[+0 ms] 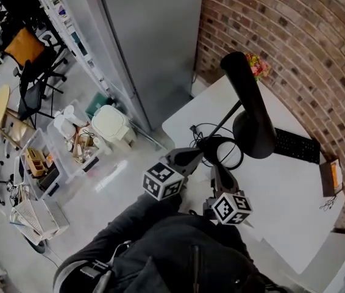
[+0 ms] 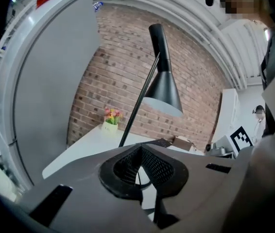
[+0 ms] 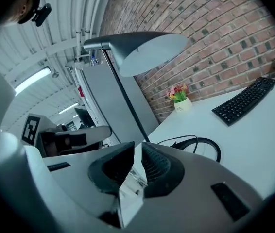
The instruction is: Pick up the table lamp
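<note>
Both my jaws closed, empty!
My left gripper point(image 1: 194, 156) and right gripper point(image 1: 220, 171) hover near the base of the table lamp point(image 1: 253, 108), upright on the white worktop point(image 1: 294, 188).

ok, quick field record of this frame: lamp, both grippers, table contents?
lamp: black table lamp, upright on white table, not gripped
left gripper: shut, close to the lamp's foot
right gripper: shut, beside the left
also on table: keyboard, flower pot, looped cable
backdrop: brick wall
</note>
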Demonstrator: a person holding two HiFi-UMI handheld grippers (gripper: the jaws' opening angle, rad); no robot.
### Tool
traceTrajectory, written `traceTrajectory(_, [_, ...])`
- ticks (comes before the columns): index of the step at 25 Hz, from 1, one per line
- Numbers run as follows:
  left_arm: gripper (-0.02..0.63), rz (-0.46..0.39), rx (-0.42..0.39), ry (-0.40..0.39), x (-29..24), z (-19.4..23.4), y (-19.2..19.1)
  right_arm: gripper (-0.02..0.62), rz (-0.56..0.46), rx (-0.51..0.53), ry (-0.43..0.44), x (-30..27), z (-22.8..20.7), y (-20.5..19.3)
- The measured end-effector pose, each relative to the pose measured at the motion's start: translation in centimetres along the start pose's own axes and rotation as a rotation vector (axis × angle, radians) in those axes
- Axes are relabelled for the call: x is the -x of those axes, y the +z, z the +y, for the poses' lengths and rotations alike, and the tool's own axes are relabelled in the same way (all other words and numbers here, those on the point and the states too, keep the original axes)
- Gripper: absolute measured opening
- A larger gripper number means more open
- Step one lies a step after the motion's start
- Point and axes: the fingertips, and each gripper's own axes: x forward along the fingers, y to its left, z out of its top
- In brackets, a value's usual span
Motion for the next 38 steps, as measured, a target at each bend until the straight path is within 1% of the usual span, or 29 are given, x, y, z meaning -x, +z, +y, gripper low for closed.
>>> traceTrajectory(3, [0.009,-0.011,-0.062,-0.083,-1.1,1.2,2.7,0.014,-0.023,0.03,-0.035,-2.0,-0.2,0.6])
traceTrajectory(4, [0.027,-0.012,-0.086,-0.111,-1.5,1.6,3.6,0.014,-0.032,0.044,-0.048,-2.7,-0.3,0.8])
traceTrajectory(6, [0.15,0.001,-0.132,-0.177,-2.5,2.1,4.9,0.017,-0.047,0.065,-0.07,-4.1,-0.5,1.0])
traceTrajectory(7, [0.186,0.016,-0.155,-0.212,-3.0,2.1,5.4,0.029,-0.051,0.069,-0.075,-4.7,-0.7,1.1])
traceTrajectory(8, [0.199,0.03,-0.18,-0.245,-3.6,2.0,5.8,0.076,-0.054,0.071,-0.078,-5.4,-0.8,1.1])
traceTrajectory(9, [0.211,0.041,-0.208,-0.278,-4.1,1.9,6.2,0.133,-0.056,0.074,-0.079,-6.0,-0.9,1.1])
traceTrajectory(10, [0.217,0.048,-0.237,-0.314,-4.6,1.7,6.6,0.14,-0.058,0.083,-0.083,-6.6,-0.9,1.1])
traceTrajectory(12, [0.219,0.058,-0.288,-0.396,-5.5,1.1,7.6,0.14,-0.07,0.114,-0.101,-7.8,-1.1,1.4])
traceTrajectory(15, [0.219,0.068,-0.341,-0.524,-6.2,-0.1,9.0,0.14,-0.099,0.159,-0.118,-9.3,-0.9,2.1])
traceTrajectory(18, [0.218,0.078,-0.401,-0.606,-6.7,-0.8,10.0,0.14,-0.123,0.199,-0.123,-10.2,-0.8,3.0])
traceTrajectory(19, [0.215,0.082,-0.418,-0.623,-6.9,-1.0,10.2,0.14,-0.126,0.204,-0.129,-10.3,-0.8,3.2])
traceTrajectory(20, [0.2,0.084,-0.432,-0.639,-7.1,-1.2,10.3,0.14,-0.129,0.206,-0.133,-10.5,-0.9,3.4])
traceTrajectory(22, [0.148,0.085,-0.451,-0.671,-7.3,-1.6,10.3,0.129,-0.128,0.213,-0.135,-10.7,-0.9,3.6])
traceTrajectory(25, [0.099,0.085,-0.453,-0.719,-7.2,-2.2,10.2,0.094,-0.113,0.252,-0.126,-11.1,-0.6,3.6])
traceTrajectory(27, [0.049,0.081,-0.458,-0.73,-7.0,-2.6,10.0,0.063,-0.104,0.285,-0.133,-11.1,-0.4,3.5])
traceTrajectory(32, [0.043,0.068,-0.474,-0.707,-7.1,-2.7,10.0,0.054,-0.113,0.345,-0.159,-10.9,-0.5,3.6])
traceTrajectory(38, [0.041,0.061,-0.47,-0.685,-7.1,-2.6,10.0,0.052,-0.113,0.361,-0.16,-11.0,-0.4,3.6])
